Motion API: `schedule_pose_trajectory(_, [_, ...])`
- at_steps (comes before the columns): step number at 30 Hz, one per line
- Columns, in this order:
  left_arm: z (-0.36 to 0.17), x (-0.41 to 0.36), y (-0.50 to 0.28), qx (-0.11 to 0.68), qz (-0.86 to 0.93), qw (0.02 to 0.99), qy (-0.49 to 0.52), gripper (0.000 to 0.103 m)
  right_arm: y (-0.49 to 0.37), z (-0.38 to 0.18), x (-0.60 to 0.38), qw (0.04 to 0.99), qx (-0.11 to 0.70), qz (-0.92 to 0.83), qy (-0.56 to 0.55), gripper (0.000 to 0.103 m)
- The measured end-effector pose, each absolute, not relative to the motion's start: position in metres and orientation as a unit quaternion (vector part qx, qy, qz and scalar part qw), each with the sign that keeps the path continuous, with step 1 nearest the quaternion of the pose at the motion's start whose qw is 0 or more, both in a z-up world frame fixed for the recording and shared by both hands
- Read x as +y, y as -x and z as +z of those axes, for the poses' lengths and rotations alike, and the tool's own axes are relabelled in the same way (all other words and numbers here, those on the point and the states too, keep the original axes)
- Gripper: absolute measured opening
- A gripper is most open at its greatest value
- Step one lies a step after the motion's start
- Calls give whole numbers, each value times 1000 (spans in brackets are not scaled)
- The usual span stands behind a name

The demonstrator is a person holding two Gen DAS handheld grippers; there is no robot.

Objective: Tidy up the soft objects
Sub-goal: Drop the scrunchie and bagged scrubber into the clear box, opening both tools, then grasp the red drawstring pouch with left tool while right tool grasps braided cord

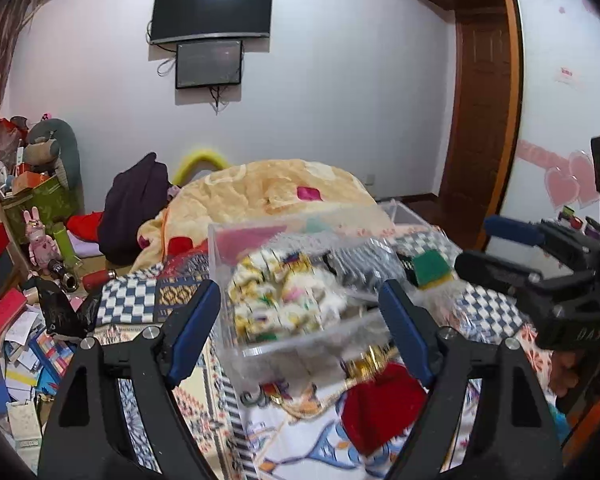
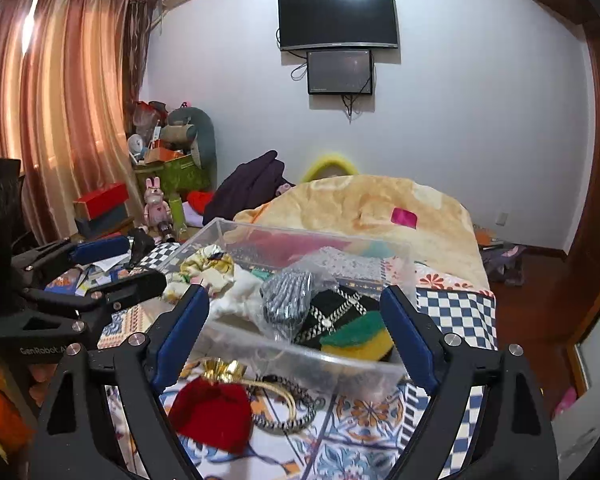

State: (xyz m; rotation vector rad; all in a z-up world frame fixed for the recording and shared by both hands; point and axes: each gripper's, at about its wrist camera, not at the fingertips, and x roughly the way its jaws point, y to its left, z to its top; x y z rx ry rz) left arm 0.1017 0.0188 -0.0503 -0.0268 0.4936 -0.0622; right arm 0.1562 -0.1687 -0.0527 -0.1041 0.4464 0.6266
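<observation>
A clear plastic box [image 2: 236,340] stands on the patterned bed cover; it also shows, blurred, in the left wrist view [image 1: 236,280]. Inside lie a yellow-white floral cloth [image 2: 208,268], a bagged grey striped item [image 2: 286,300], a black gold-checked cloth [image 2: 336,312] and a green-yellow sponge [image 2: 358,338]. A red pouch with gold trim [image 2: 212,408] and a braided cord [image 2: 288,408] lie in front of the box. My left gripper [image 1: 300,336] is open, its fingers either side of the box. My right gripper [image 2: 296,340] is open, facing the box's front wall.
A cream blanket [image 2: 360,204] is heaped on the bed behind the box. A dark garment [image 2: 252,188] lies at the far left of the bed. Boxes, toys and papers [image 1: 24,320] clutter the floor on the left. A wooden door [image 1: 480,120] is at right.
</observation>
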Motion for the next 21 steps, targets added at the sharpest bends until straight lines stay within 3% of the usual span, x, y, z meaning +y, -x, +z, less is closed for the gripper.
schedule_pose_trajectory(17, [-127,2,-113,350,-48,935,24,81,-162,-116,-183,903,312,290,58,86])
schedule_pose_trajectory(21, [-129,-5,-125,360,-62,931,17,75,-170,-123,-187,900,329,283,51,86])
